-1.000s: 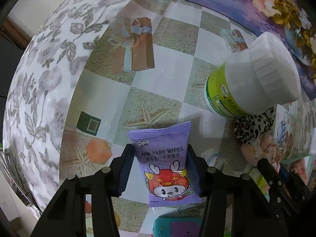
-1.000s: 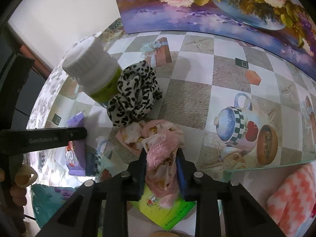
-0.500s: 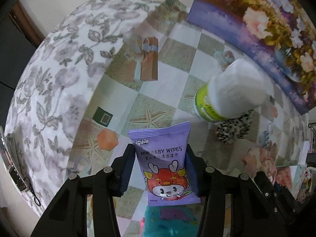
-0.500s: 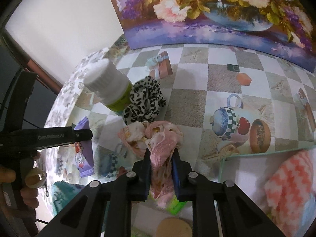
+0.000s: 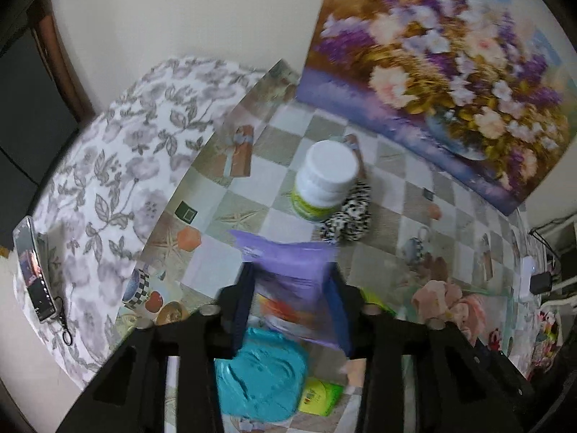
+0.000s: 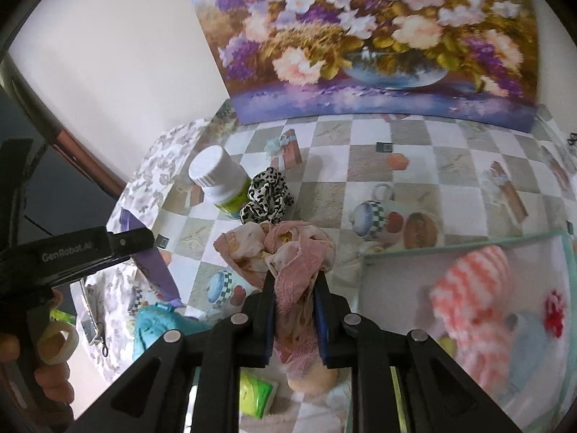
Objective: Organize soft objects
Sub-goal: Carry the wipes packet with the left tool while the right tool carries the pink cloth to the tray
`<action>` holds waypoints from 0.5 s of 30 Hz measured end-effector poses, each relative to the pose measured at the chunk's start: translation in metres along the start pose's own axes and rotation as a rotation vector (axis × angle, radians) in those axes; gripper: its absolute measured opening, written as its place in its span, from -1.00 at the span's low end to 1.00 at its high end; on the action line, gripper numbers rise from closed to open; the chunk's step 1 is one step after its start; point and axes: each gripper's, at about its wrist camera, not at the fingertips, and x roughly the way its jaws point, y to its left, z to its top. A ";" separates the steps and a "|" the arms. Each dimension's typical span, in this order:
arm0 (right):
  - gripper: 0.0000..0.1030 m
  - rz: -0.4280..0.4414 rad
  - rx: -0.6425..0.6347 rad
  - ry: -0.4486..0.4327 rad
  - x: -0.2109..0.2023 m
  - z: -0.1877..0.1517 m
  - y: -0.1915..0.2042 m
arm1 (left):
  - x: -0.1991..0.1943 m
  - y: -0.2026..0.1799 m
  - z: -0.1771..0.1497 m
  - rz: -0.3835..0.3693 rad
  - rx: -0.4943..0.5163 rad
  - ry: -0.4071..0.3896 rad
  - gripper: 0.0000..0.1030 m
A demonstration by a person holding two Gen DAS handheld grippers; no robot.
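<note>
Above checkered bench (image 6: 371, 166), left tongs (image 5: 292, 297) are closing on a purple wipes packet (image 5: 288, 274) (blurred), right tongs (image 6: 294, 288) clamp pink terry cloth (image 6: 292, 256).

1. Table (image 6: 364, 180): checkered cloth printed with teapots and gift boxes.
2. Ahead-left of the right gripper (image 6: 294, 290): white-capped bottle (image 6: 220, 184) upright, leopard scrunchie (image 6: 267, 195) touching it.
3. Below the left gripper (image 5: 292, 288): teal item (image 5: 259, 379), green packet (image 5: 319, 395) beside it.
4. Far edge: floral painting (image 6: 360, 36) propped upright.
</note>
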 end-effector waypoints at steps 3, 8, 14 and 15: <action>-0.62 0.002 0.013 -0.016 -0.015 -0.007 -0.006 | -0.013 -0.010 -0.008 -0.014 0.011 -0.018 -0.48; -0.62 0.012 0.032 -0.041 -0.036 -0.017 -0.014 | -0.016 -0.018 -0.018 -0.030 0.023 -0.004 -0.48; -0.62 0.004 0.051 -0.048 -0.044 -0.021 -0.025 | 0.011 0.000 0.002 0.050 0.005 0.077 -0.45; -0.62 0.005 0.057 -0.048 -0.042 -0.020 -0.027 | 0.018 0.005 0.007 0.059 -0.009 0.094 -0.34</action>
